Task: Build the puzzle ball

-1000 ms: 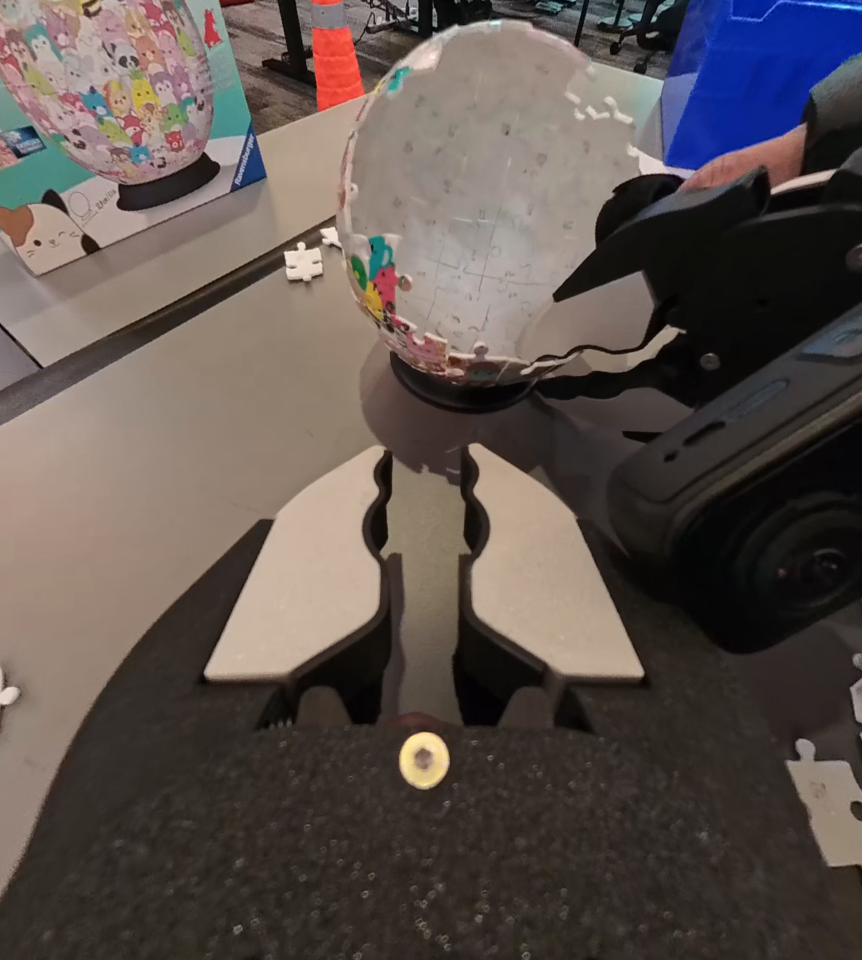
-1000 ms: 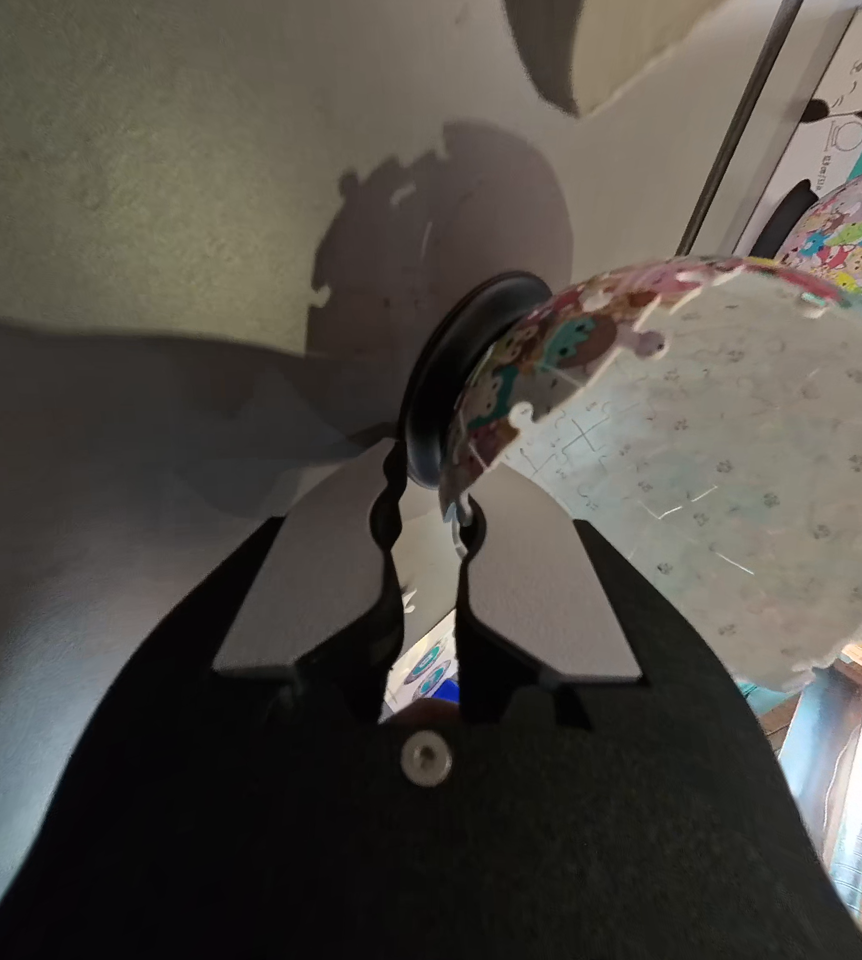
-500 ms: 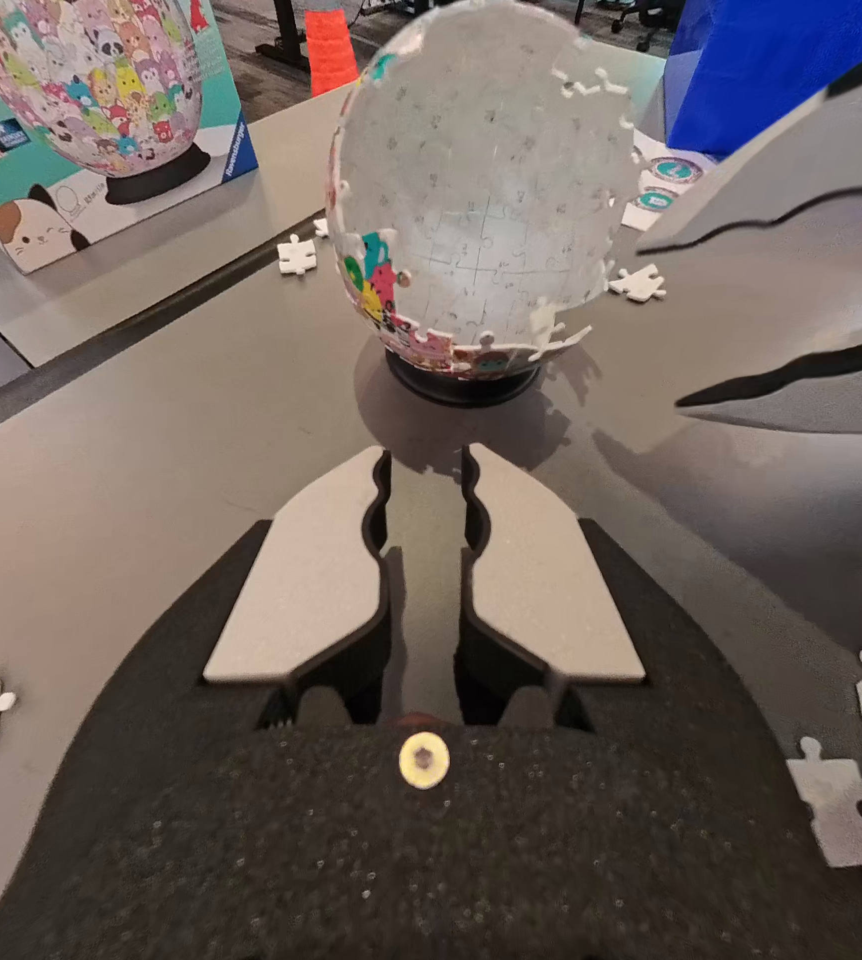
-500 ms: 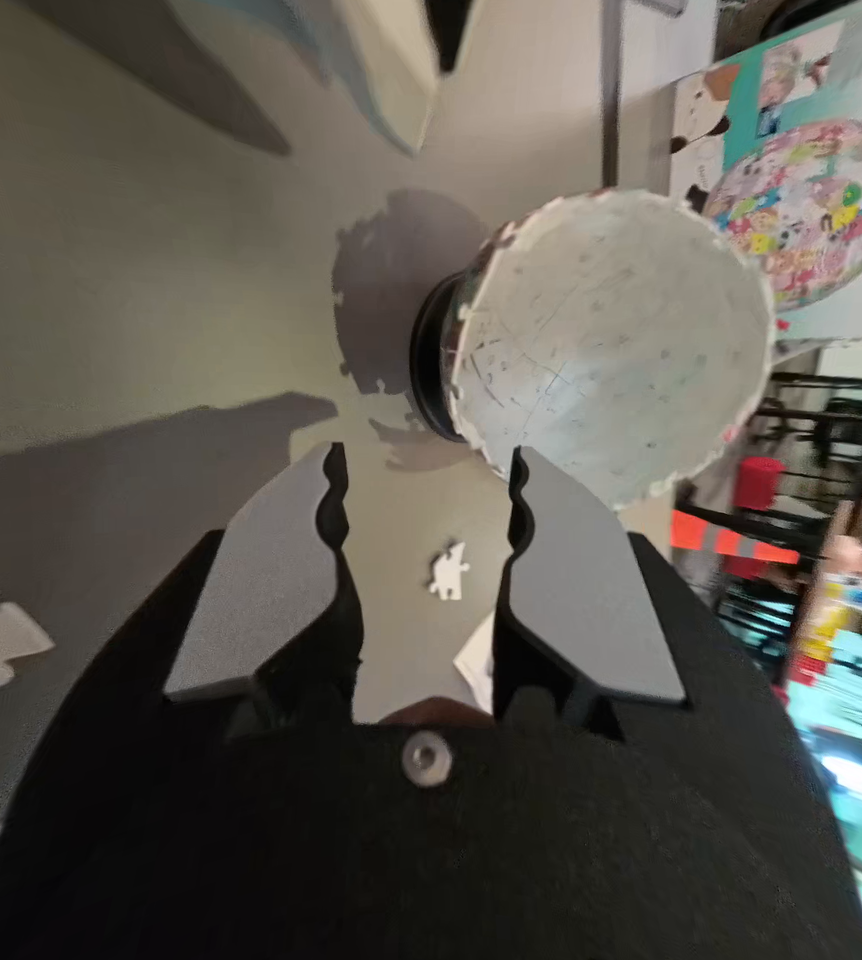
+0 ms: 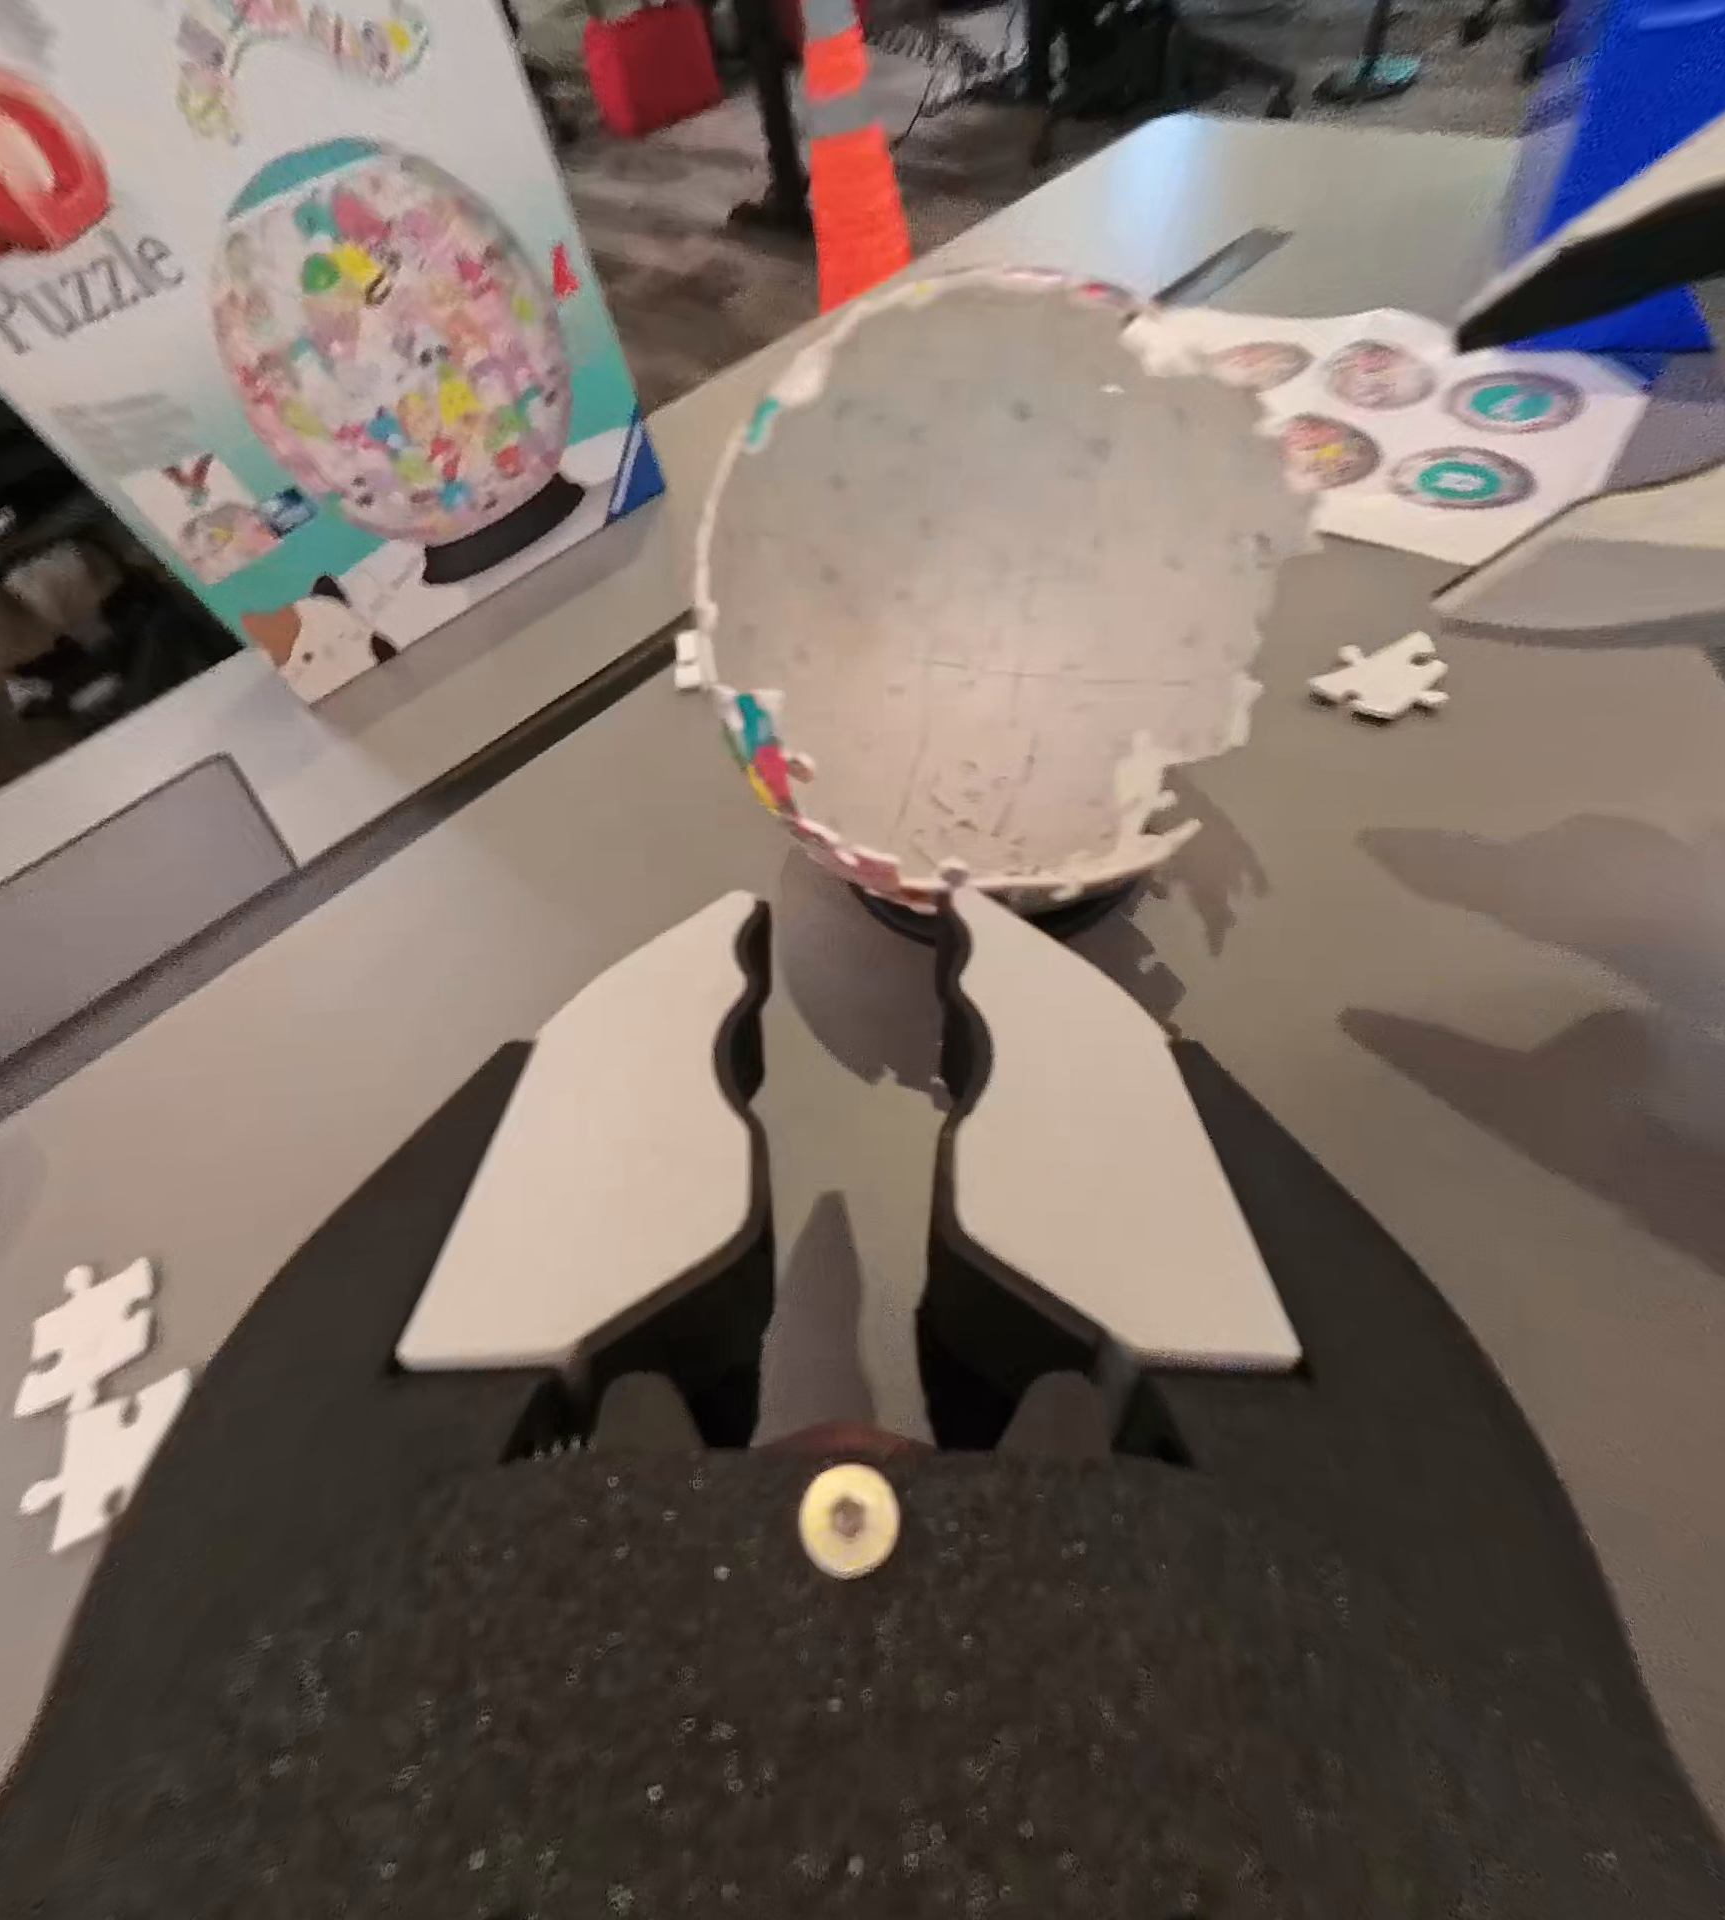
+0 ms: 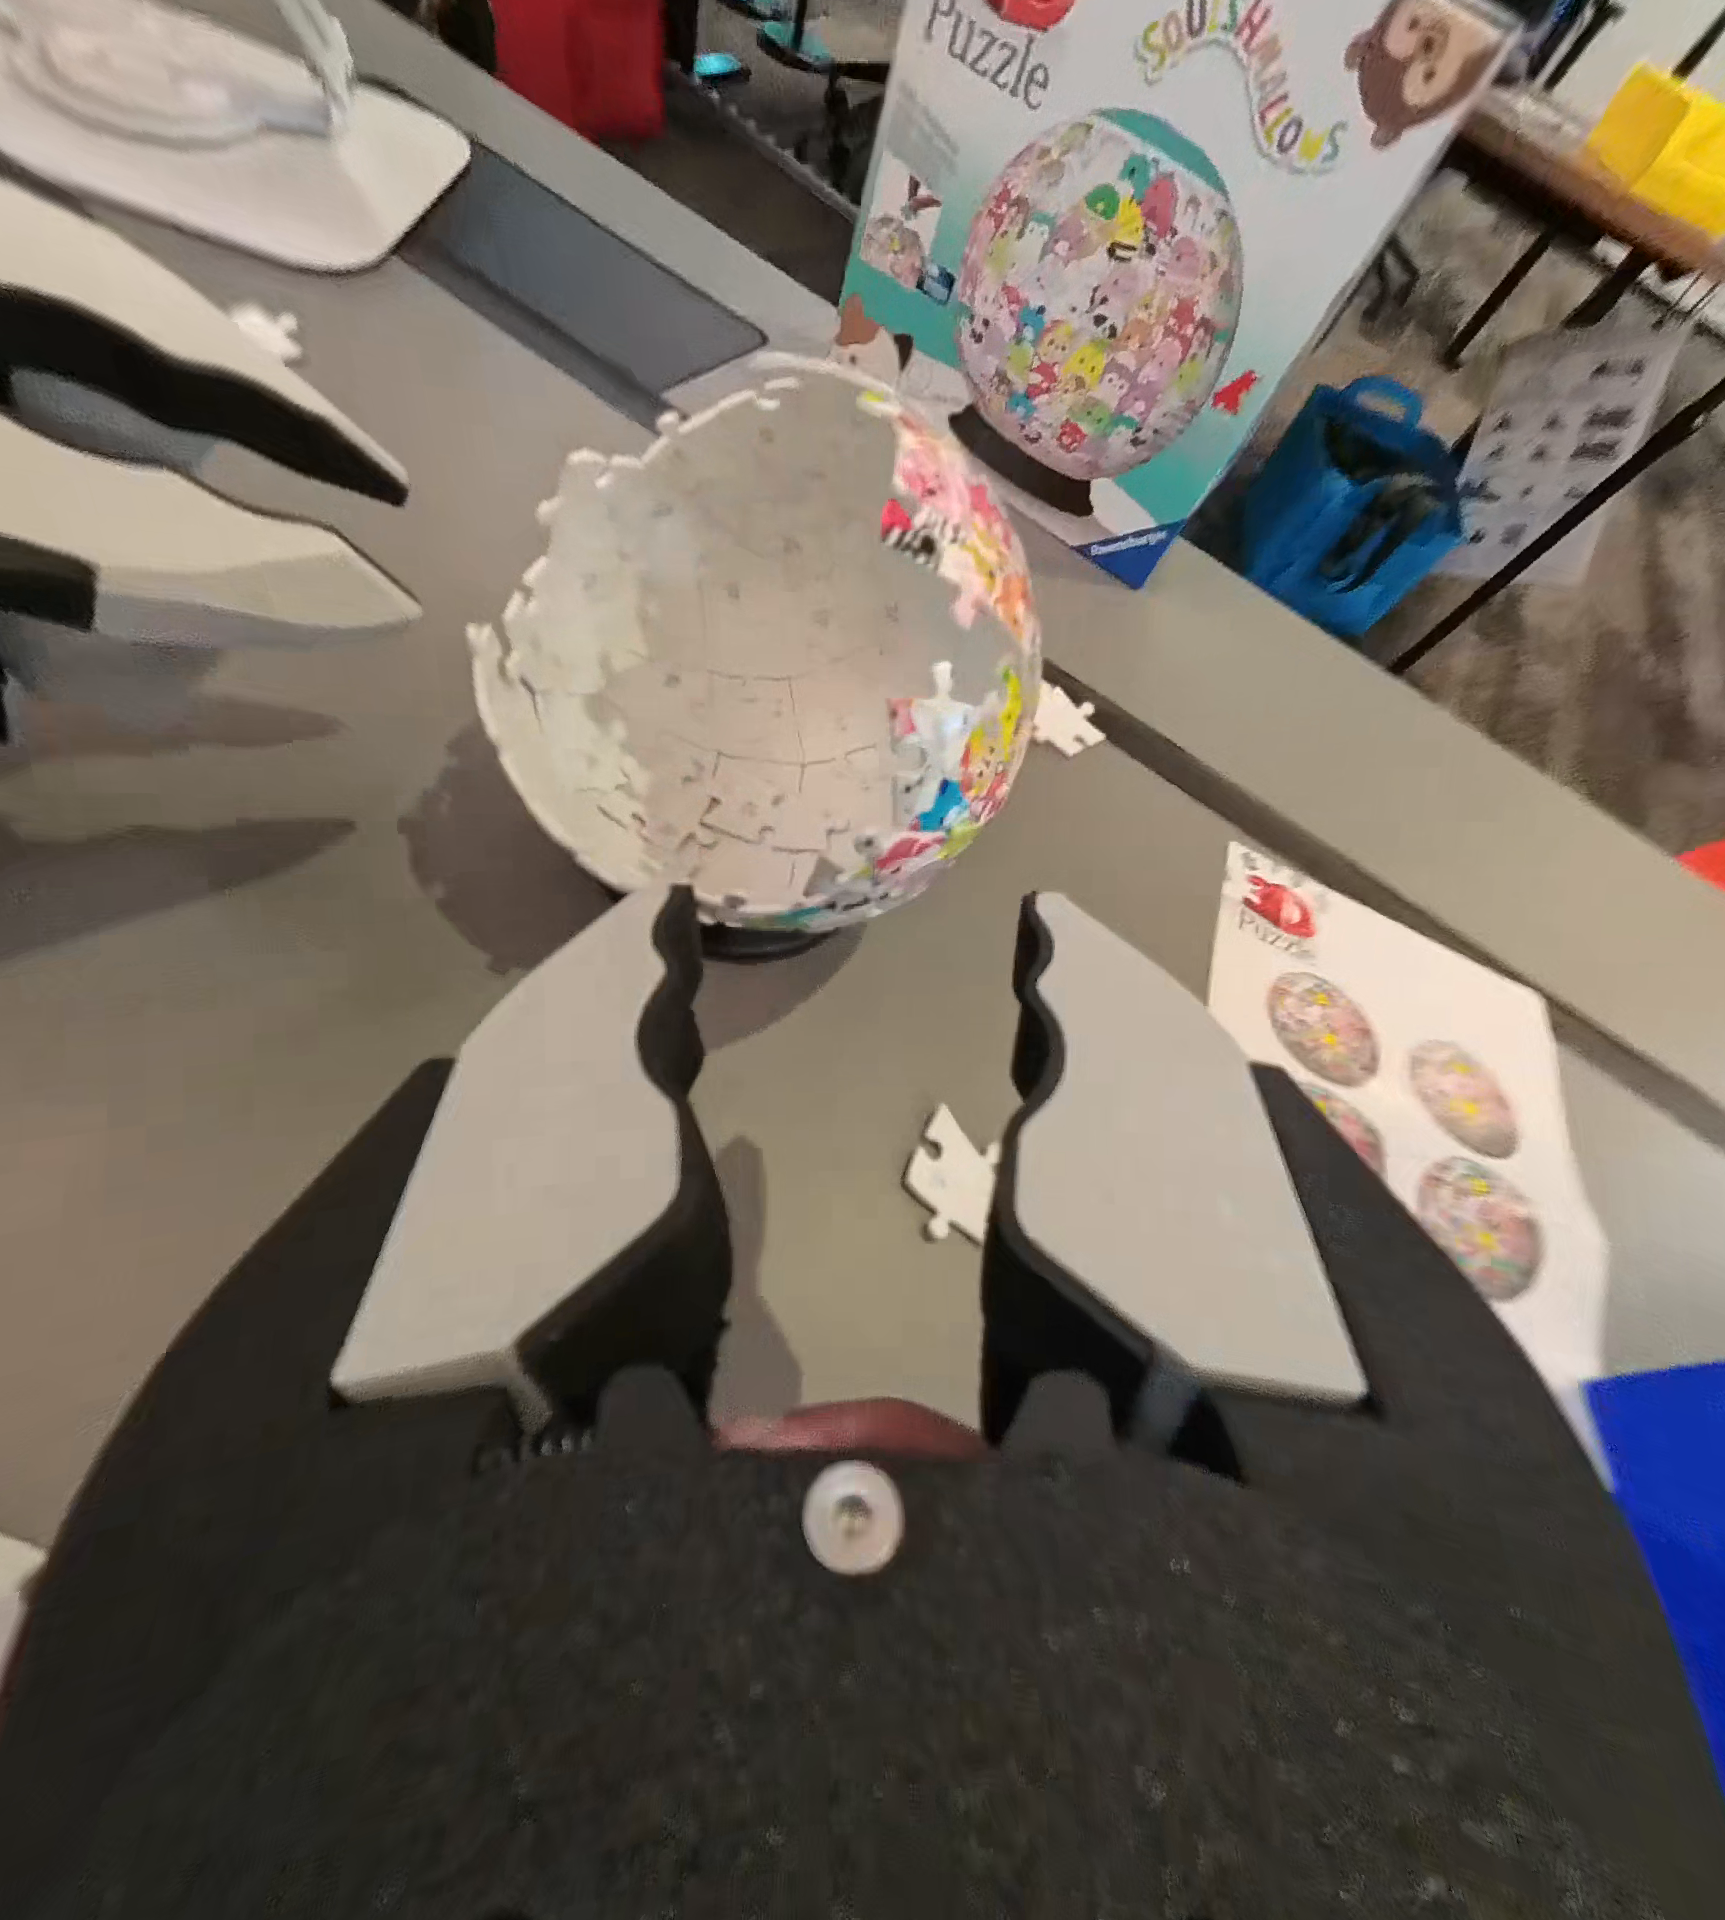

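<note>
In the left wrist view, the left gripper [image 5: 853,935] hangs over the grey table [image 5: 338,1039] with its jaws apart and nothing between them. Just past its fingertips stands the puzzle ball [image 5: 983,623], a half-built shell on a dark round stand [image 5: 899,914]. The open side faces the camera, showing the pale inside; coloured print shows only along the left rim. The ball sits toward the table's far edge. Behind it on the left the puzzle box [image 5: 318,343] stands upright on a neighbouring surface. Near the far right corner lies a printed sheet [image 5: 1429,436] with round pictures. One loose puzzle piece [image 5: 1377,677] lies face down to the right of the ball, and two more pieces [image 5: 94,1392] lie near the left edge. The right gripper [image 5: 1606,416] reaches in from the upper right, blurred, its jaws apart.

In the right wrist view, the right gripper [image 6: 853,914] is open and empty, its left fingertip just in front of the foot of the puzzle ball [image 6: 733,686]. From here the shell shows its pale hollow on the left and coloured outer print on the right. A white piece [image 6: 946,1184] lies on the table between the fingers' span, near the right finger. The printed sheet [image 6: 1398,1101] lies to the right, the puzzle box [image 6: 1097,270] stands beyond the ball, and the left gripper [image 6: 214,468] enters from the left edge, blurred.
</note>
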The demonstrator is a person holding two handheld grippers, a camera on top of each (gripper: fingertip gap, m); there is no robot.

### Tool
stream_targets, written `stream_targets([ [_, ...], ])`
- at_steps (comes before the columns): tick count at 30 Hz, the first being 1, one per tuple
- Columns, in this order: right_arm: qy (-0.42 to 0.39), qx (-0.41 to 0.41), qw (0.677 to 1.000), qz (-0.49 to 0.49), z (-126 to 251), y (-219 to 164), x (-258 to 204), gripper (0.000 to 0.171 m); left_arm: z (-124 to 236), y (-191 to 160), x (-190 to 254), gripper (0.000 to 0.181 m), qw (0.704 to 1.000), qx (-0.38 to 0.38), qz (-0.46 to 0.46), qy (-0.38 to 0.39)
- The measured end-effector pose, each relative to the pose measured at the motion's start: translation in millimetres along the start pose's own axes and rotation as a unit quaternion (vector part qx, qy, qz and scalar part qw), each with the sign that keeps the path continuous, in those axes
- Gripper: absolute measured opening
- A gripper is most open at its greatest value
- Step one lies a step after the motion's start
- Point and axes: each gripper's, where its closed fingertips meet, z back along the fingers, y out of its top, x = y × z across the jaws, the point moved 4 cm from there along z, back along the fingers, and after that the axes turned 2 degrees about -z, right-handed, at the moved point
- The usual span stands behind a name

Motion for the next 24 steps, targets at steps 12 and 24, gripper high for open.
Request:
stream_targets([
  [12,0.086,-0.051,0.992,-0.082,-14,-20,9,0.054,4,40,0,0.058,0.985,-0.055,0.115,-0.119],
  [24,0.099,0.068,0.989,-0.087,75,-70,23,0.055,-37,58,78,0.051,0.980,-0.139,0.116,-0.077],
])
